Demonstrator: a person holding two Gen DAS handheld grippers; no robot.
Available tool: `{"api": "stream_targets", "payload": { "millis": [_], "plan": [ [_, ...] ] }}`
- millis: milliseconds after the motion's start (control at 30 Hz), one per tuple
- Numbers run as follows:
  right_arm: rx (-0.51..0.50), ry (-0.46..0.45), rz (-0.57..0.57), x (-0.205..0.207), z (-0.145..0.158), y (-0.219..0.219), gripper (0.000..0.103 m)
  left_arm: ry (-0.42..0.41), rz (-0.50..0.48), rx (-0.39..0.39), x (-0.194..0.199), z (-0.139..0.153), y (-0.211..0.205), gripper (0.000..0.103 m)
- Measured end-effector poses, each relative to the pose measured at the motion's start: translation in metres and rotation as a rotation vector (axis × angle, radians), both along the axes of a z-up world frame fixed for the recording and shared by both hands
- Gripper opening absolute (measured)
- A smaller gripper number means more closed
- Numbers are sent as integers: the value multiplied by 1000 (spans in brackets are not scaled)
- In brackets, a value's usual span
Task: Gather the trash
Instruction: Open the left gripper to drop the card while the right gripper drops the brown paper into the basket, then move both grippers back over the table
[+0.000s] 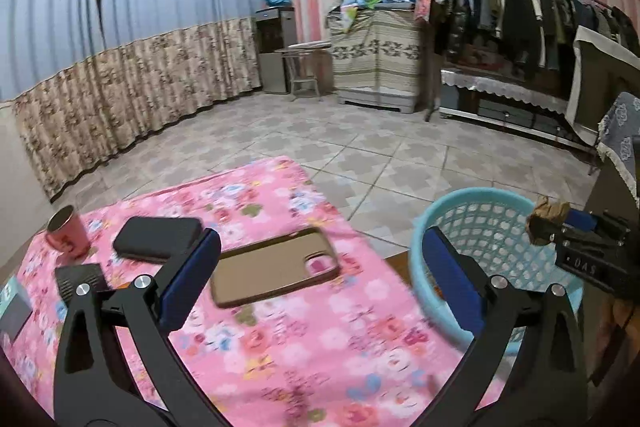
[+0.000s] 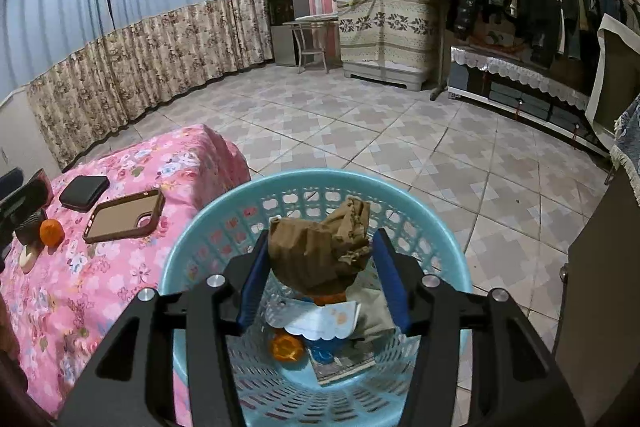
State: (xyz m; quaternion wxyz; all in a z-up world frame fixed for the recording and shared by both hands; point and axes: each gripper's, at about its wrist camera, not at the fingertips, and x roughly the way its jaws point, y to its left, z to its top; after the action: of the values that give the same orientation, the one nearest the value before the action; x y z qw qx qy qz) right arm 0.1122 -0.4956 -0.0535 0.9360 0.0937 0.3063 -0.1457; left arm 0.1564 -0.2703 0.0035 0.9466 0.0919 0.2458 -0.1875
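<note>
Holding: right gripper clenched on crumpled brown paper above the blue basket
Basket: just off the bench right edge, already holding peel and paper scraps
Left gripper: released, empty
Remaining: an orange near the bench's left edge, judged possible trash

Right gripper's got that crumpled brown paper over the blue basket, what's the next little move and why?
Probably open the right gripper: the crumpled brown paper it grips hangs above the blue basket mouth, other trash already lying inside, so it should drop in.
</note>
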Motion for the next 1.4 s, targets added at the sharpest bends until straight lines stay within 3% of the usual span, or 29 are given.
{"api": "stream_targets", "payload": {
  "millis": [100,133,167,200,467,667,933,1100,1400],
  "plan": [
    [-12,5,-6,6,-1,4,58,-1,29,2,-1,-2,14,97],
    [-17,1,-10,7,-1,5,63,-5,41,3,-3,-1,21,97],
    [-24,-7,-18,7,0,5,77,-13,51,2,-5,-1,27,97],
    [-33,-16,-27,8,1,6,83,-24,61,1,-7,0,33,97],
    [-58,-38,-37,6,14,25,90,-80,153,13,-23,13,100,98],
    [-113,-86,50,-3,39,77,94,-96,236,19,-28,24,158,98],
    [-96,-140,163,4,69,153,97,-131,322,33,-24,40,223,98],
    [-128,-123,234,22,67,198,98,-60,344,-47,-8,29,259,98],
    [-143,-111,292,56,54,256,98,51,459,-50,22,-19,307,98]
  ]
}}
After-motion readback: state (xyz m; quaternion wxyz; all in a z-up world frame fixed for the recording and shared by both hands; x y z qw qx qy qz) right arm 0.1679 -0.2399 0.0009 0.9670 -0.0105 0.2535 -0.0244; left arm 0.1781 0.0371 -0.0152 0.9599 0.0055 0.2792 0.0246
